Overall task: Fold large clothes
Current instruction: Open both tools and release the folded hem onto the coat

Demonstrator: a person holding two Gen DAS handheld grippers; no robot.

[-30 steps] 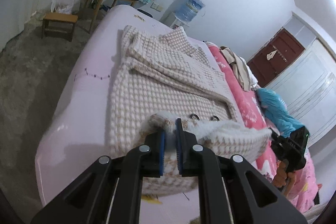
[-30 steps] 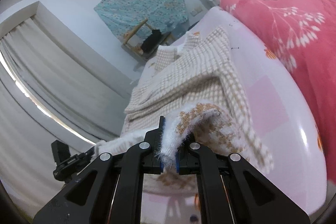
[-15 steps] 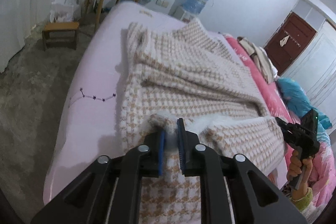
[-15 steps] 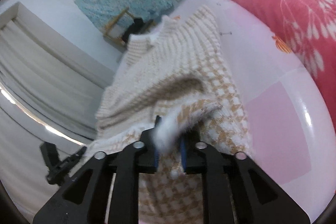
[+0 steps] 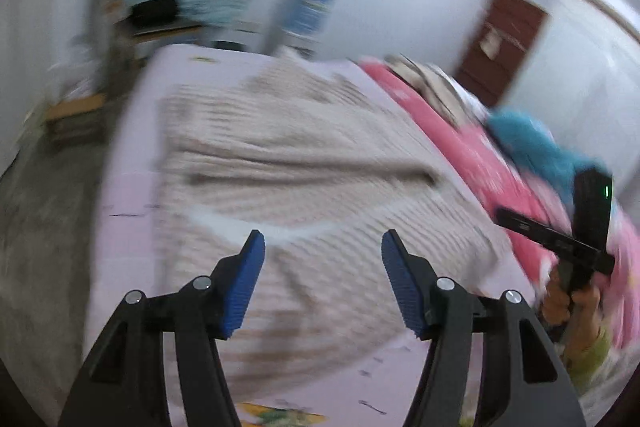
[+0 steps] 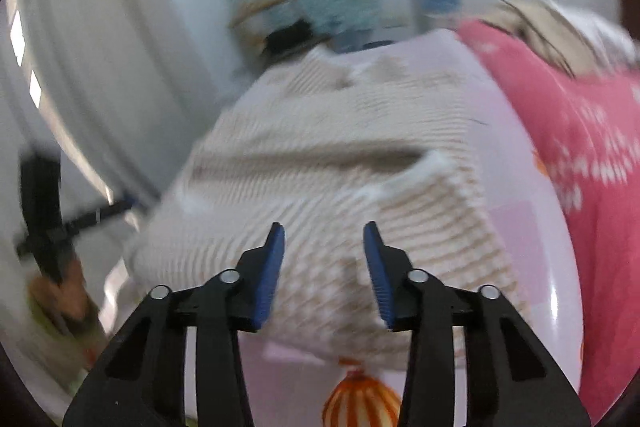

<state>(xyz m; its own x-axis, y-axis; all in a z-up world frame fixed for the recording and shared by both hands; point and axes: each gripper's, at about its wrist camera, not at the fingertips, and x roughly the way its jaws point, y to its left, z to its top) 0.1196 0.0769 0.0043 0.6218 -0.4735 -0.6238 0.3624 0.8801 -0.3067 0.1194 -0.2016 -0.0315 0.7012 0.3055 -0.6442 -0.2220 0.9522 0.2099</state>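
Observation:
A beige and white checked knit garment (image 5: pixel 304 163) lies folded on the pale pink bed sheet (image 5: pixel 128 235); both views are blurred. My left gripper (image 5: pixel 322 247) hovers over its near edge, jaws opening, nothing between the blue pads. In the right wrist view the same garment (image 6: pixel 340 147) lies below my right gripper (image 6: pixel 324 239), whose jaws are also opening and hold nothing. The right gripper (image 5: pixel 560 239) shows at the right edge of the left wrist view, in a hand. The left gripper (image 6: pixel 52 211) appears at the left of the right wrist view.
A pink floral blanket (image 6: pixel 580 131) with a heap of clothes (image 5: pixel 436 87) covers the bed's far side. A teal cloth (image 5: pixel 532 143) lies on it. A wooden chair (image 5: pixel 152 15), a stool (image 5: pixel 72 111) and a water dispenser (image 5: pixel 308 11) stand beyond the bed.
Both grippers have let go of the garment's hem and their jaws have spread. The lifted edge has dropped flat onto the garment. Both cameras have rolled and shifted.

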